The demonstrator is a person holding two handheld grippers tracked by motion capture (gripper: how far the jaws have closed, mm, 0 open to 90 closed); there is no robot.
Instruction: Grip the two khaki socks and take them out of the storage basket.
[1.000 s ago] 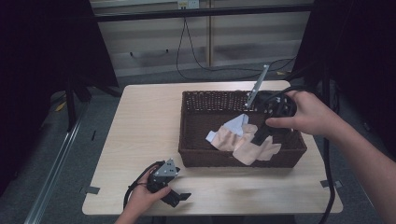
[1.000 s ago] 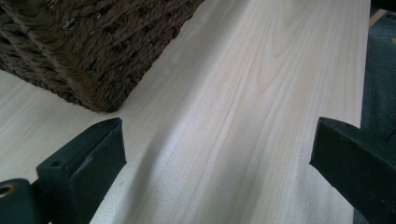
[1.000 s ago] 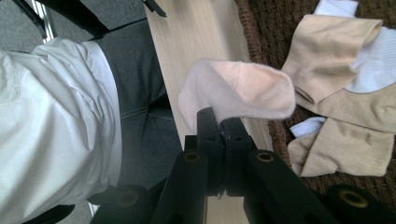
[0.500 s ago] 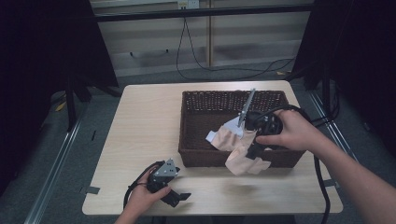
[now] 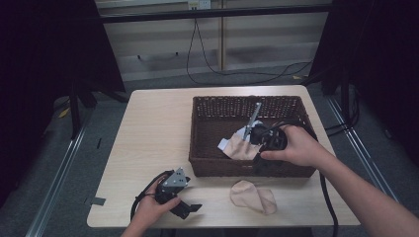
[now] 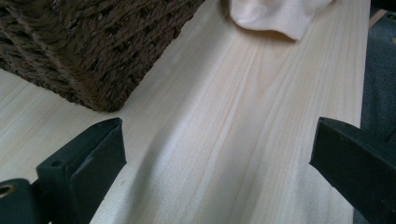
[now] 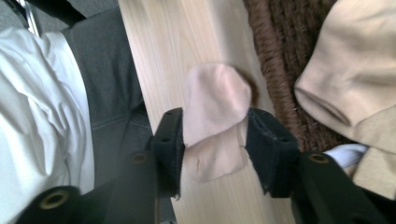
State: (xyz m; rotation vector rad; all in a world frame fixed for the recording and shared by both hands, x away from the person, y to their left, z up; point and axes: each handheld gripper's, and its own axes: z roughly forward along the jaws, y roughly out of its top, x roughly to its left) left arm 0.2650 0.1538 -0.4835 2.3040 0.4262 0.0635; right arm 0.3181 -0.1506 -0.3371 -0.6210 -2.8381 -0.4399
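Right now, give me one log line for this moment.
right tongs: jaws just opening, nothing gripped | beige sock: on table before basket | left tongs: open, on table

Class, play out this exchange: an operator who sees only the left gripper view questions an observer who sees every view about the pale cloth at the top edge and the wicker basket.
Operator: Is that pale cloth being held?
Observer: No. The beige sock lies loose on the table in front of the basket. The right gripper hangs above it. Its jaws have just been opening, and the sock shows between them.
Operator: What does the basket hold?
Observer: More beige cloth and a white cloth.
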